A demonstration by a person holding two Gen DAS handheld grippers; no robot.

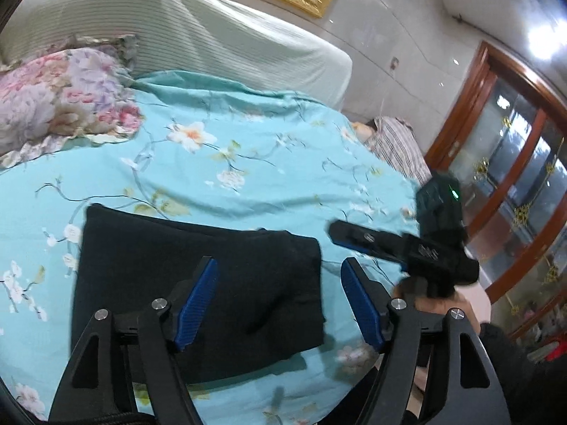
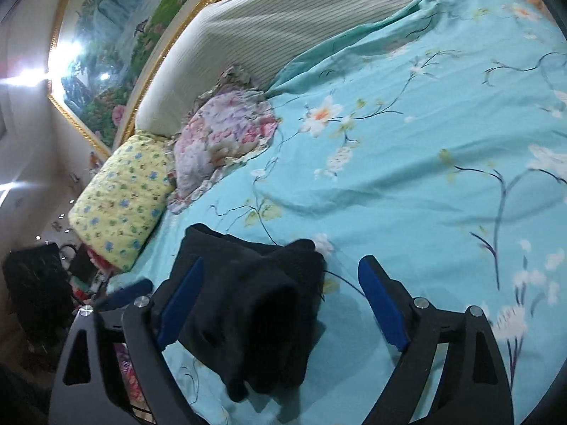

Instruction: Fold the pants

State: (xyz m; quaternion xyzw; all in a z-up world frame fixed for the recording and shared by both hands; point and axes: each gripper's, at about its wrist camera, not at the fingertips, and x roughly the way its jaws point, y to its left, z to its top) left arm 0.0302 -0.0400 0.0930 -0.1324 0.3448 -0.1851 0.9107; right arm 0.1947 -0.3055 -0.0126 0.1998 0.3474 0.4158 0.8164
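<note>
The black pants (image 1: 198, 290) lie folded into a flat rectangle on the teal floral sheet (image 1: 248, 163). My left gripper (image 1: 280, 265) stands open above their right half, with both blue pads clear of the cloth. From the right, a finger (image 1: 365, 239) of the right gripper reaches toward the pants' right edge, with a person's hand (image 1: 443, 304) below it. In the right wrist view the pants (image 2: 255, 301) look bunched at their near end. They sit between the wide-apart jaws of my right gripper (image 2: 281, 262), close to the left pad and far from the right one.
A pink floral pillow (image 1: 60, 95) and a yellow quilted bundle (image 2: 124, 198) lie by the cloth-covered headboard (image 1: 177, 28). A striped cloth (image 1: 397, 145) lies at the bed's far edge. Wood-framed glass doors (image 1: 514, 163) stand to the right. Clutter lies on the floor (image 2: 42, 283) beside the bed.
</note>
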